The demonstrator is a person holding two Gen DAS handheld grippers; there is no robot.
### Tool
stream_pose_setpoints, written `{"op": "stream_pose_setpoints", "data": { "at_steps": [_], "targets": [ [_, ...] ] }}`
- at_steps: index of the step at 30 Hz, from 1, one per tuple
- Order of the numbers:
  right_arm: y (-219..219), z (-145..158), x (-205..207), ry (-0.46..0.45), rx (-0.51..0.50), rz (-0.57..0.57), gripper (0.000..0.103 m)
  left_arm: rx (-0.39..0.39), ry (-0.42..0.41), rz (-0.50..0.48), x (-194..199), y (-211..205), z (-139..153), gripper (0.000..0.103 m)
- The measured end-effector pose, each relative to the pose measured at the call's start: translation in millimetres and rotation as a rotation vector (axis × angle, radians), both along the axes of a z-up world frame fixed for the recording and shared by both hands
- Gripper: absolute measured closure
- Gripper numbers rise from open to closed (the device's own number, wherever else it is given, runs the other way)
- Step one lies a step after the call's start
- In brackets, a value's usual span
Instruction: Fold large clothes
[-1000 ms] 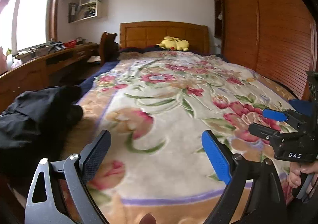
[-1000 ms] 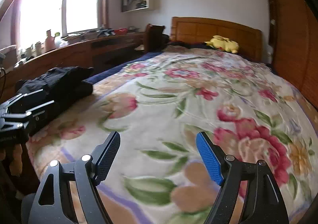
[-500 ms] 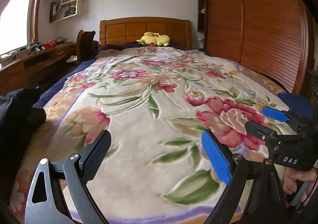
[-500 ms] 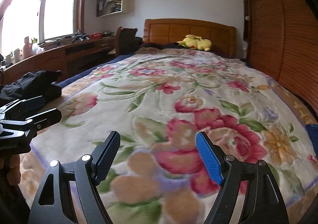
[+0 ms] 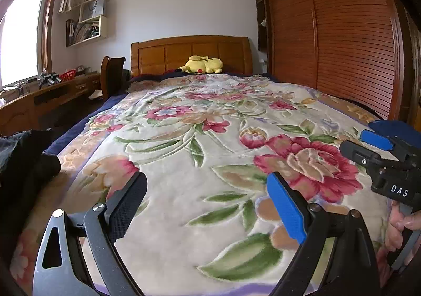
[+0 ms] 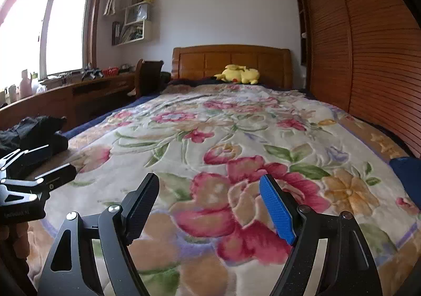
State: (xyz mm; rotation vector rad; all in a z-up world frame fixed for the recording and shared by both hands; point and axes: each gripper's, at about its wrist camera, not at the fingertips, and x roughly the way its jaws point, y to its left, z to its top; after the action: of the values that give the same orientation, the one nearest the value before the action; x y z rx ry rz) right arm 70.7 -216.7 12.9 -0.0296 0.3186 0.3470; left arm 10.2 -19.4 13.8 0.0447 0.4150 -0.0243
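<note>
Left tool and right tool: jaws apart, empty, above floral plush blanket on bed. Crumpled black garment at 9 o'clock, bed edge. Advice: swing both tools toward garment, grip separate edges, spread flat.

Both wrist cameras look low from the foot of the bed toward its headboard, side by side.

Daylight floods in from the window on the left, blown out white; the room's edges bow with fisheye distortion, corners dark, near blanket slightly soft.
</note>
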Motion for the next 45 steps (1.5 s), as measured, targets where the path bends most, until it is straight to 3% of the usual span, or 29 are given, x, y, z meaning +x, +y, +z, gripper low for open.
{"op": "stream_pose_setpoints", "data": {
  "at_steps": [45],
  "targets": [
    [-4.8, -5.6, -5.5, -0.051, 0.003, -0.019, 0.023, -0.018, -0.021, 0.002, -4.9, -0.2, 2.6, 0.010]
  ]
}}
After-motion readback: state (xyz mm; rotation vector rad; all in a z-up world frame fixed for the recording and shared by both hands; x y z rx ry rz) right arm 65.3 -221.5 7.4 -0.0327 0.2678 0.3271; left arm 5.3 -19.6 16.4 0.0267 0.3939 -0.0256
